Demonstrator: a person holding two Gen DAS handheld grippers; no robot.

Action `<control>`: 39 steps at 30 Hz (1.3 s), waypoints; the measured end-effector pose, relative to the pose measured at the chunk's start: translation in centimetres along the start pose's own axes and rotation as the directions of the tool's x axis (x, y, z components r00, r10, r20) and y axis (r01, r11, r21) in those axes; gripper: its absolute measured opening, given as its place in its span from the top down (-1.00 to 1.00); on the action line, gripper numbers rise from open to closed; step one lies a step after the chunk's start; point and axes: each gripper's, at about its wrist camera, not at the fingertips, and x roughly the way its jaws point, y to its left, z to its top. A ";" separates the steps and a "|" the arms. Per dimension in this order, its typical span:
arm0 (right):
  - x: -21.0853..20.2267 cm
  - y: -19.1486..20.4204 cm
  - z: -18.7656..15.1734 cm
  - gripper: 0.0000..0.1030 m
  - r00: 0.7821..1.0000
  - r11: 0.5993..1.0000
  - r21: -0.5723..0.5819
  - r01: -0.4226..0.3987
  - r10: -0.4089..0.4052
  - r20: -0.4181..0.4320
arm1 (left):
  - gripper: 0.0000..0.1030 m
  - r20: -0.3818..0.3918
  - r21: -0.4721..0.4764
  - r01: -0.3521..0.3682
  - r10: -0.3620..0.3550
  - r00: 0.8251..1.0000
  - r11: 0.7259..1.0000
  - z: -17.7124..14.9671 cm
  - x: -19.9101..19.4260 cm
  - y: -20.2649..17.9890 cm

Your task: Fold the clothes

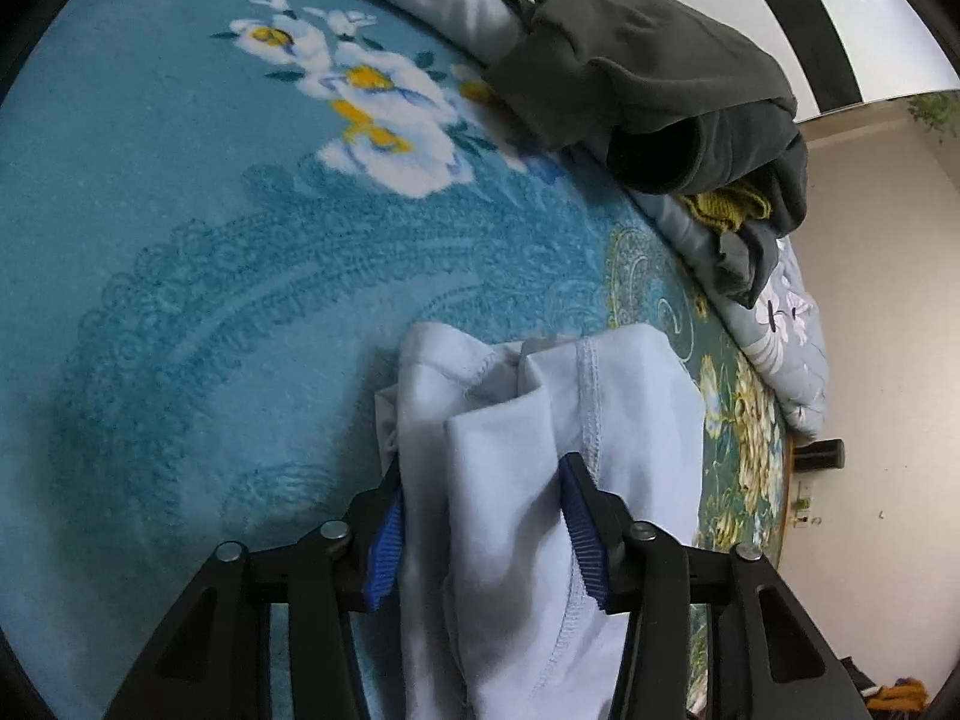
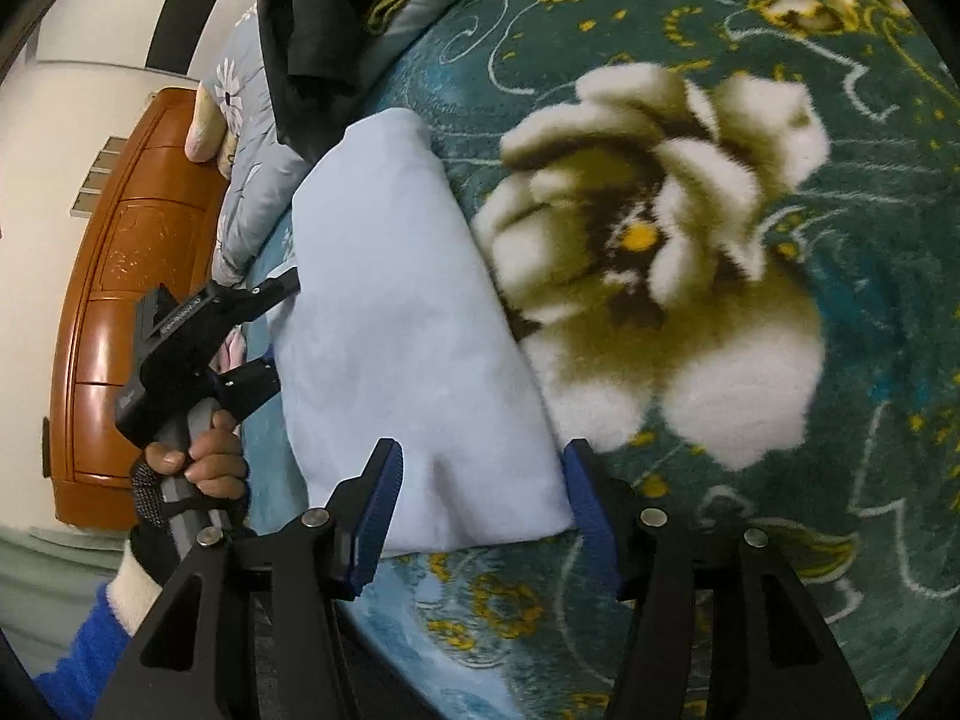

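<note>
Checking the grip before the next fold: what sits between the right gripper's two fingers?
In the right wrist view, the near end of the folded light blue garment lies between the right gripper fingers; the jaws stand apart, not yet closed on it.

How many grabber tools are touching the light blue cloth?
2. The left gripper has its jaws around one bunched end of the folded light blue garment. The right gripper straddles the opposite end, jaws open. No others show.
</note>
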 end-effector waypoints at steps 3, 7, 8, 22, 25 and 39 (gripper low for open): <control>-0.8 -0.8 -0.3 0.45 0.998 0.998 0.004 0.058 -0.058 -0.021 | 0.65 0.013 -0.016 0.021 -0.020 1.000 1.000 -0.2 -0.3 0.3; -0.7 -0.8 0.7 0.81 0.997 0.996 0.074 0.057 -0.053 -0.049 | 0.73 0.047 -0.011 0.045 -0.045 0.998 0.999 -0.4 -1.6 -0.1; -0.6 -0.2 1.5 0.83 0.998 0.996 0.068 0.053 -0.050 -0.050 | 0.74 0.060 -0.012 0.055 -0.054 0.997 0.998 -0.4 -2.1 -0.3; 1.3 19.9 12.3 0.86 0.988 0.905 -0.399 -0.150 0.126 -0.087 | 0.76 0.401 -0.105 0.062 -0.015 0.916 0.993 3.6 -19.7 4.1; 4.5 24.7 13.2 0.86 0.978 0.856 -0.477 -0.201 0.148 -0.147 | 0.76 0.426 -0.097 -0.003 0.044 0.904 0.995 3.2 -24.5 7.0; 23.5 26.0 10.8 0.87 0.930 0.842 -0.539 -0.024 -0.179 -0.321 | 0.55 0.353 -0.376 0.046 0.097 0.931 0.925 -4.9 -21.6 25.8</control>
